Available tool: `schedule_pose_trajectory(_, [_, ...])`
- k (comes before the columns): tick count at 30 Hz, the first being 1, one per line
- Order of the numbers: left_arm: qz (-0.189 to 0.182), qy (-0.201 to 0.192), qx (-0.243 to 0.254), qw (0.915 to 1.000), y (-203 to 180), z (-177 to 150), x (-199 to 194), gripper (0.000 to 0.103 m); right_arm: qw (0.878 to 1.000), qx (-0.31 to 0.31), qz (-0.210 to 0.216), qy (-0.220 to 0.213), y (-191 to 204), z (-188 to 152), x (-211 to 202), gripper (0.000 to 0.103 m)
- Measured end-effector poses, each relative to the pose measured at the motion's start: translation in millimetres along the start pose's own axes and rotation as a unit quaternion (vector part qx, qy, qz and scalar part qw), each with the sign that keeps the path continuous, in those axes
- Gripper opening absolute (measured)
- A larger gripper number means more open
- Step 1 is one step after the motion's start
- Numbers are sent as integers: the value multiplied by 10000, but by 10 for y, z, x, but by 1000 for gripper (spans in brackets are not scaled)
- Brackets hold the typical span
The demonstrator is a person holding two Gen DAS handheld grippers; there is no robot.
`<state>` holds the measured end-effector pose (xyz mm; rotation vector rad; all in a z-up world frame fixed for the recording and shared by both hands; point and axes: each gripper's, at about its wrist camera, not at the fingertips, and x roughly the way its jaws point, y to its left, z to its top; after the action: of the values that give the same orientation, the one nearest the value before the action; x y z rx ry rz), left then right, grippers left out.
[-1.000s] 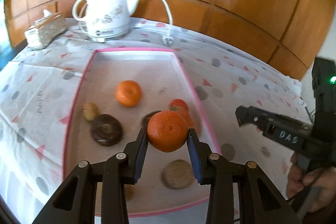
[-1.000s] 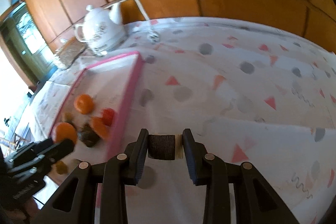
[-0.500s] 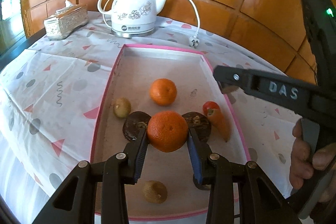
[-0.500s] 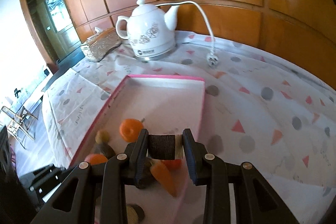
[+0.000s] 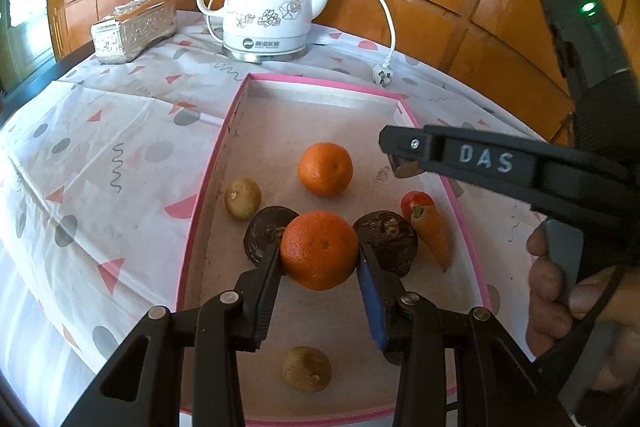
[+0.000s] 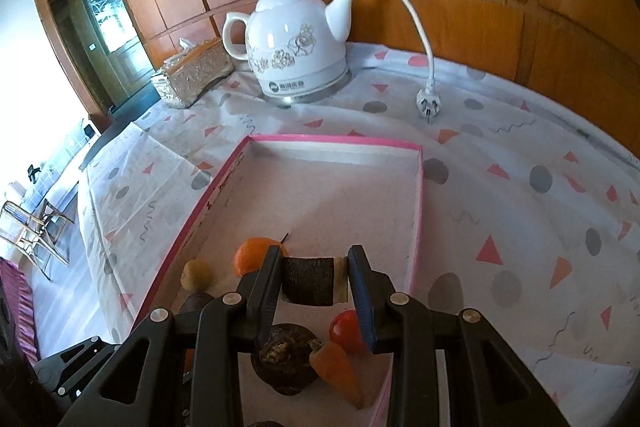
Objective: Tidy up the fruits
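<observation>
Two grips | my left jaws (image 5: 319, 263) clamp an orange (image 5: 319, 249), right jaws (image 6: 314, 281) a dark slice (image 6: 309, 281) | pink tray (image 5: 208, 187) beneath: second orange (image 5: 325, 169), kiwis (image 5: 242, 197), carrot (image 5: 432, 233) beyond my left jaws.

Bright daylight, wall glare, fisheye warp

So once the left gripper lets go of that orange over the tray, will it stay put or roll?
Probably rolls a little: the orange is round, and the pink-rimmed tray floor looks flat. The rim and the dark fruits beside it should stop it. It looks firm in the left gripper, so likely no bruising.
</observation>
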<state>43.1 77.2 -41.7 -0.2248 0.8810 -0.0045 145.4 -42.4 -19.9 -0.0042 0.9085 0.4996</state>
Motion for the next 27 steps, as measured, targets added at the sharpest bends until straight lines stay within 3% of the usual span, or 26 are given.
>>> schedule_pose_trajectory(4, [45,-26,-48,10000,15,-1,-10,48,9999,54,65,105,-12,-31,70,34])
schedule_pose_trajectory(22, [167,-315,-159,9992,86,11,-177,57,9999,94,-9,-43,21,-100,-96,38])
schedule_pose_trajectory(27, [293,-544,-142,9980,78,12,-291,65,9995,17,-161,-266,64,-177,-282,48])
